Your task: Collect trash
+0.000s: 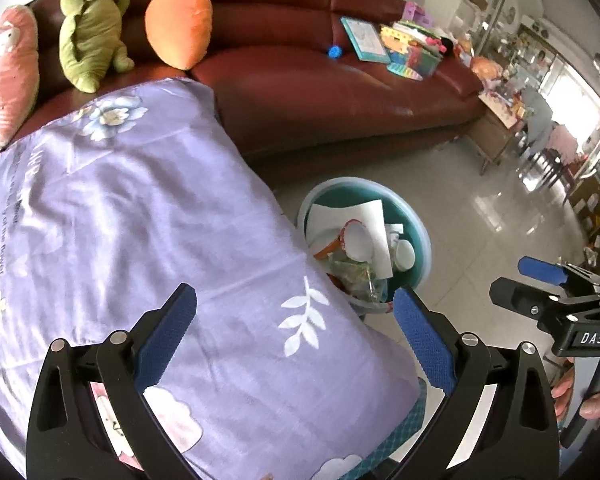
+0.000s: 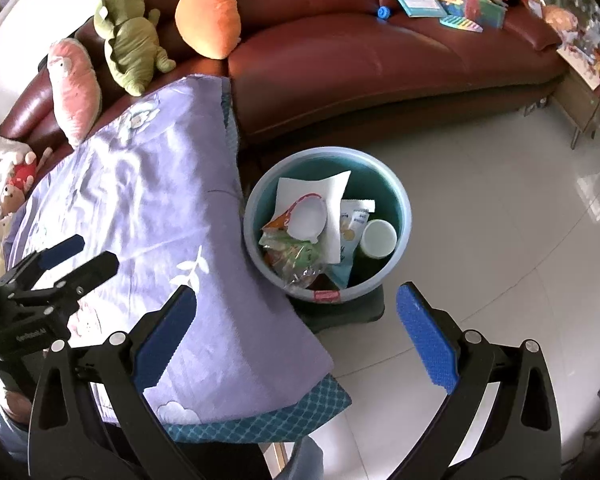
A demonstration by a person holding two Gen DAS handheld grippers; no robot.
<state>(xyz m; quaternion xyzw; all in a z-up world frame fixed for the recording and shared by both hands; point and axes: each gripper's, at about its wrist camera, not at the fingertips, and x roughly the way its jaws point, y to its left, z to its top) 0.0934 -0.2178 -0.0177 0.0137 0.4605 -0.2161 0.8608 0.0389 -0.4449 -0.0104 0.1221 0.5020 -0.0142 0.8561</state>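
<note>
Clearly both hands are free: the left gripper [image 1: 294,334] and the right gripper [image 2: 296,334] stand wide apart with nothing between their pads. The trash [image 2: 320,224], paper, wrappers and a cup, lies in the round bin [image 2: 404,216] on the floor, just beside the cloth-covered surface [image 2: 148,200]. Scan that lilac cloth for leftovers; it looks bare, so I judge collecting nearly finished.
</note>
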